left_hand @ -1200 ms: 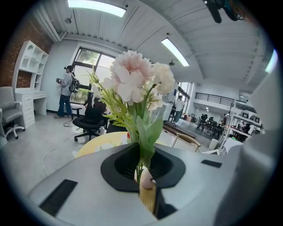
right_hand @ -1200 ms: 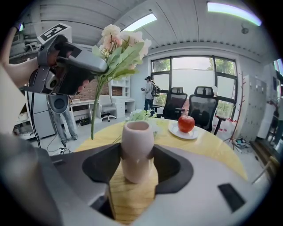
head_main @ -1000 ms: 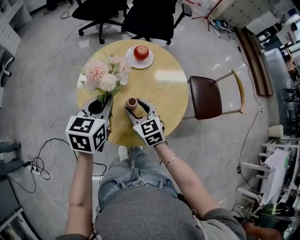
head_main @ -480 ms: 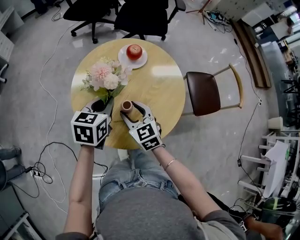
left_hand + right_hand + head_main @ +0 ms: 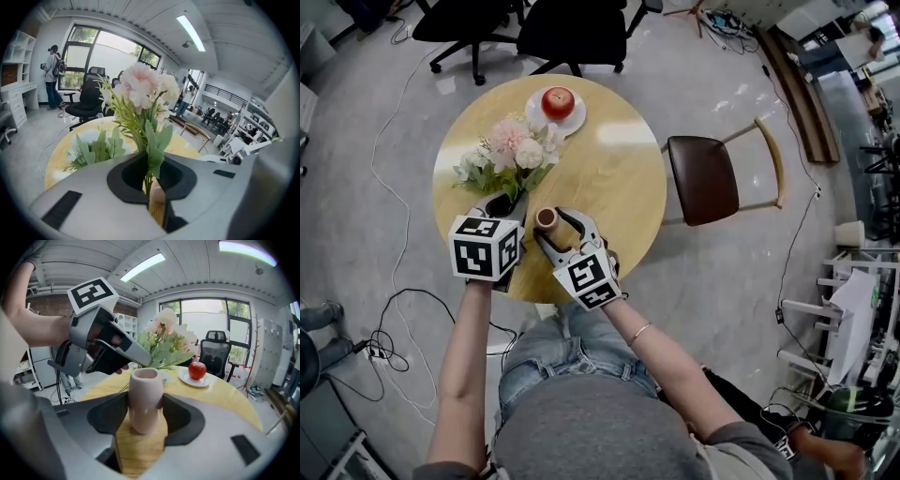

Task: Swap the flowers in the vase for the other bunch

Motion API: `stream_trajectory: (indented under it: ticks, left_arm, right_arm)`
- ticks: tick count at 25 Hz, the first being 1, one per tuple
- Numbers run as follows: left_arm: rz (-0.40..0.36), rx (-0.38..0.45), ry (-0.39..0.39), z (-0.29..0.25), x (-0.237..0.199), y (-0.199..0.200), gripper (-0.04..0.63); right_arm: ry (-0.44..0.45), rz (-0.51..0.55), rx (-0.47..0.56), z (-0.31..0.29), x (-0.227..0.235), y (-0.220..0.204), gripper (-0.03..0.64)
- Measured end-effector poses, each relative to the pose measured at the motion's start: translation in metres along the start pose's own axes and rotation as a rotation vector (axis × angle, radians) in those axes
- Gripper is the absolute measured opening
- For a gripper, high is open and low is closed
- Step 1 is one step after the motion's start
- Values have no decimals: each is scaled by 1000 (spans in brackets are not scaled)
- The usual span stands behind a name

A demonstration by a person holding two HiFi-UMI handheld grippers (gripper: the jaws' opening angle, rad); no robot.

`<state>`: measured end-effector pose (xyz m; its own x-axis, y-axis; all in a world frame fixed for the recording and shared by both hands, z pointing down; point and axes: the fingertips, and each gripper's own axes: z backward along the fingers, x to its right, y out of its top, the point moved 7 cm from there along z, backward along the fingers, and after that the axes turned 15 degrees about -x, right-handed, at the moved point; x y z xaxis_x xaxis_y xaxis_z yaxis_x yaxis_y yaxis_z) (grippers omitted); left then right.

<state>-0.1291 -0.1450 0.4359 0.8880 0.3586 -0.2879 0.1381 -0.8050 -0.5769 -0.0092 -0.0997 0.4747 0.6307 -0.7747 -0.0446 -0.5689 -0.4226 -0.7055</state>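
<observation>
Left tongs (image 5: 151,199) pinch flowers (image 5: 141,88); right tongs (image 5: 140,409) clasp vase (image 5: 146,389).

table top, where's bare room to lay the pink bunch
Bare: the right half of the round wooden table, between the white plate with a red apple and the beige ceramic vase. Crowded: the left side, with pink and white flowers.

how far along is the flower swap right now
Done: the pale pink ceramic vase stands empty on the round wooden table, gripped by the right claw. In hand: the left claw is shut on the stems of a pink-and-white flower bunch. A white bunch appears to lie on the table. Left: putting the replacement bunch into the vase; which bunch that is I cannot tell.
</observation>
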Motion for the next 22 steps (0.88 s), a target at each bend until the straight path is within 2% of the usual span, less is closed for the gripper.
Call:
stream_trajectory:
  ticks: [14,22]
  left_arm:
    - [35,-84,-15,-40,-9,0,38]
    - [37,-114,16,-52,-8,-3,40]
  right_arm:
    - [-2,-5,-2,-1,0,0,239]
    - [-7,-2,-6,1,2,1,239]
